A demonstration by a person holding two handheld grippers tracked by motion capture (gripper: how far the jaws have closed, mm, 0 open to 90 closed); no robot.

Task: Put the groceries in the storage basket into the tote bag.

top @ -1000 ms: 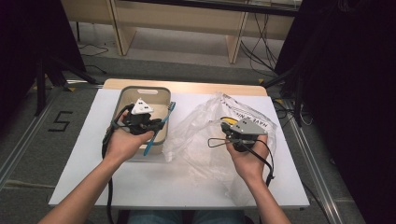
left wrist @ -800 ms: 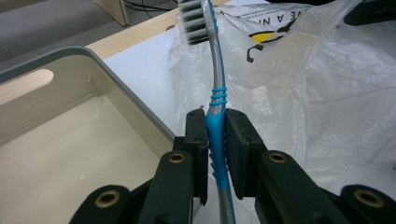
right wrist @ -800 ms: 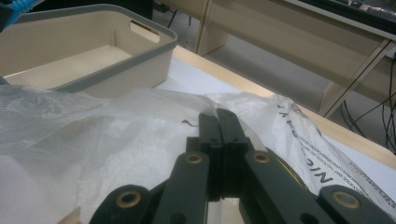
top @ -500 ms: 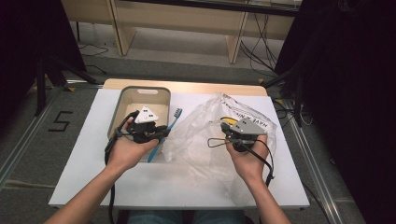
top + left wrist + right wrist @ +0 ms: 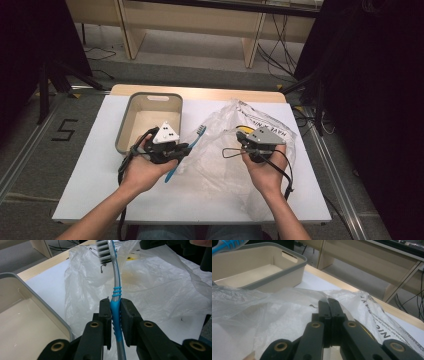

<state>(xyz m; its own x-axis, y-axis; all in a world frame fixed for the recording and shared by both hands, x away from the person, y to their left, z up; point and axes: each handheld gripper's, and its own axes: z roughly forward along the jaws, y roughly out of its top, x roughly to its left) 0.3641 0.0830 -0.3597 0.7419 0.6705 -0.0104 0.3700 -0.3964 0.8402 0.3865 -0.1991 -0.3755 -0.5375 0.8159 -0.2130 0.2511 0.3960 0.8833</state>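
Now the left gripper (image 5: 115,305) has its fingers clamped on the blue toothbrush (image 5: 115,296), bristles toward one o'clock over the plastic bag (image 5: 235,145). At three o'clock, the right gripper (image 5: 329,305) pinches the bag. Beige bin (image 5: 131,116) sits at eleven.

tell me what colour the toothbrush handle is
Bright blue grip fading to translucent grey on the toothbrush, clearest in the left gripper view, clamped in the left gripper.
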